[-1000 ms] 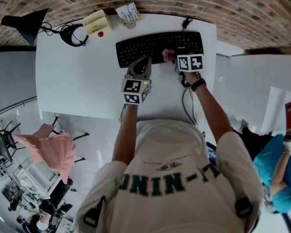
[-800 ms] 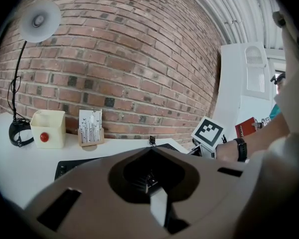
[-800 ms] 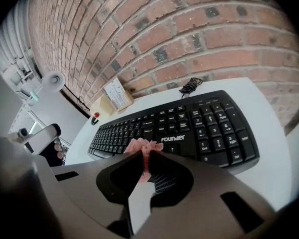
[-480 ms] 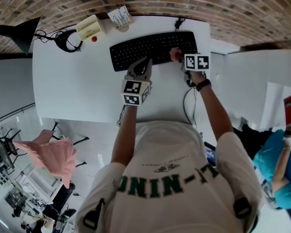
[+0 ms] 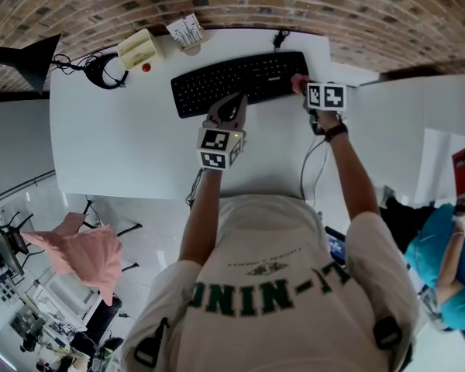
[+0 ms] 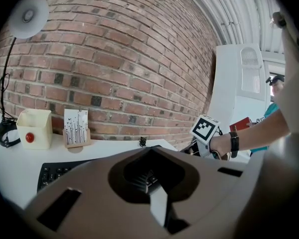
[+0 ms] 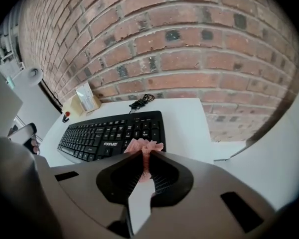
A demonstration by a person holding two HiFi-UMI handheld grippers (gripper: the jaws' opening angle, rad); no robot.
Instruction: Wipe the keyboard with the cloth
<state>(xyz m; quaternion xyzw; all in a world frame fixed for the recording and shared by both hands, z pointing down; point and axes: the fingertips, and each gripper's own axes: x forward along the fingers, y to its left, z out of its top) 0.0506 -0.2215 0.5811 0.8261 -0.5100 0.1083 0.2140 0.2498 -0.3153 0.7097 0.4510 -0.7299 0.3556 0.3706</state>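
Black keyboard (image 5: 232, 80), pink cloth (image 7: 143, 146) at its right end, white table (image 5: 116, 138) under it, red-brown brick wall (image 5: 333, 6) behind it.

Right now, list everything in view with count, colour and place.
table: 1, white, against brick wall
keyboard: 1, black, table's rear middle
cloth: 1, pink, keyboard's right end
lamp: 1, black, beside table's left rear corner
box: 1, cream with red button, rear left
card stand: 1, white card, right of box
garment: 1, pink, lower left, off the table
left gripper: 1, grey, shut, empty, keyboard's front edge
right gripper: 1, grey, shut on cloth
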